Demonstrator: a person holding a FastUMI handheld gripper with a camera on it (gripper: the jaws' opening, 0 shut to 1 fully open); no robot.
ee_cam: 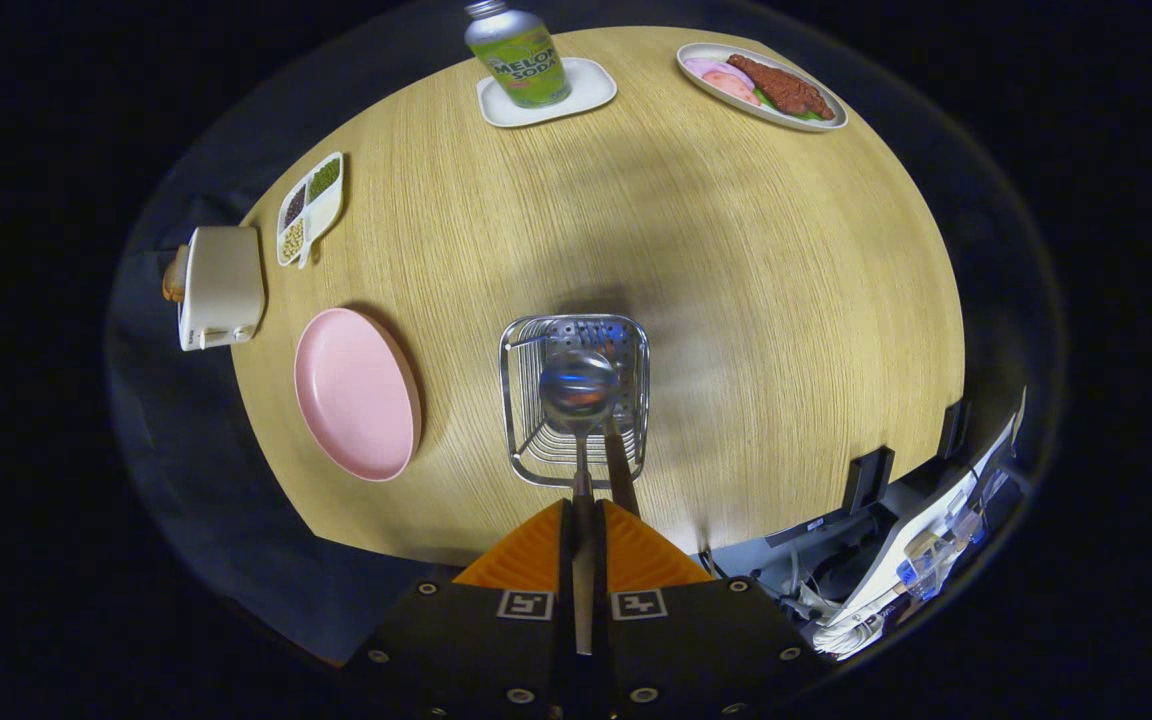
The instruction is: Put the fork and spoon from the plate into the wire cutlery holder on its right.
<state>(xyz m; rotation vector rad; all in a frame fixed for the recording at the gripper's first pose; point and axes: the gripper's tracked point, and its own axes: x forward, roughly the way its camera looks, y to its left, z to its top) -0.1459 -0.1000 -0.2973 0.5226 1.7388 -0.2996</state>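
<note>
My gripper (584, 515) is shut on the thin handle of a metal spoon (579, 385). The spoon points away from me, and its shiny bowl hangs over the open top of the wire cutlery holder (511, 400), which stands on the wooden table just ahead of the fingers. A second, darker handle (621, 470) leans out of the holder beside the spoon's handle; its head is hidden, so I cannot tell whether it is the fork. To the left of the holder, the pink plate (356, 395) lies bare.
A white appliance (221, 287) and a divided dish of beans (309, 208) sit at the table's left edge. Far across stand a soda bottle (519, 55) on a white tray and a plate of meat (761, 85). Cables and gear (896, 570) lie off the table's near right.
</note>
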